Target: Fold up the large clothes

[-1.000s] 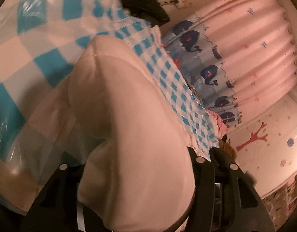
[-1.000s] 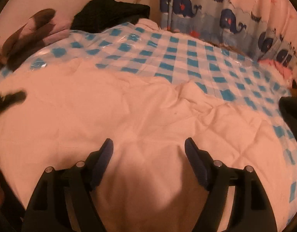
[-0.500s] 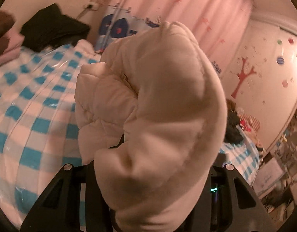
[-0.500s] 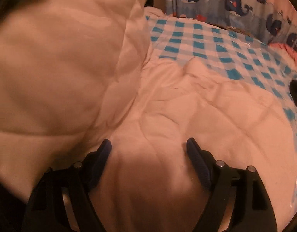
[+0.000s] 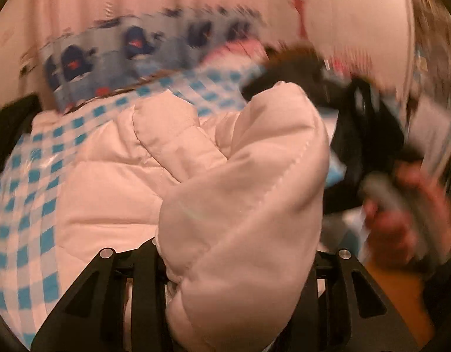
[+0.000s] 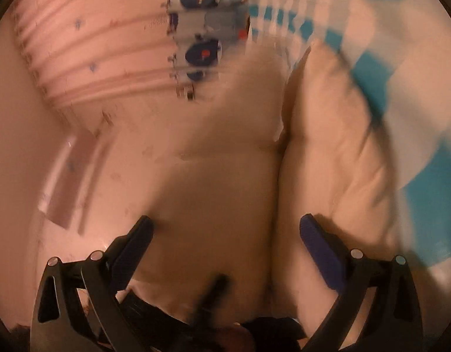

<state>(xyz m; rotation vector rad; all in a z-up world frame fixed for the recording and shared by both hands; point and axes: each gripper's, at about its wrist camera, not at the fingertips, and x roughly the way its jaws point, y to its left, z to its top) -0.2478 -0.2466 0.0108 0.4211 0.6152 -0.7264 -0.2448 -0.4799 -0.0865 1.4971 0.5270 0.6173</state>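
My left gripper [image 5: 234,267] is clamped on a thick bunched fold of the pale pink quilted jacket [image 5: 243,187], which bulges up between its black fingers [image 5: 143,287] and hides most of the view ahead. Beyond that held bunch, more of the jacket lies spread on the bed, over the blue-and-white checked cover [image 5: 23,205], with a padded, stitched section angled toward the far side. Past the bed hangs a pink curtain [image 5: 108,6] with a blue whale-print band [image 5: 114,55] along its lower part. To the right of the held fold, blurred, I see a hand [image 5: 401,214] wrapped around a grey handle with dark gear above it; the blur keeps me from making out more there. My right gripper [image 6: 225,231] has its jaws spread wide, with the blue-padded fingers [image 6: 319,252] set to either side of two puffy jacket panels [image 6: 328,152] that meet in a seam running down the middle; whether the pads press into the fabric or only frame it I cannot tell. The view from that gripper is tipped sideways, so the checked cover [image 6: 425,117] sits at the upper right and the curtain [image 6: 87,47] with its whale band [image 6: 202,23] at the upper left. A dark strap-like shape [image 6: 208,296] lies blurred at the bottom of that view, close to the gripper base.
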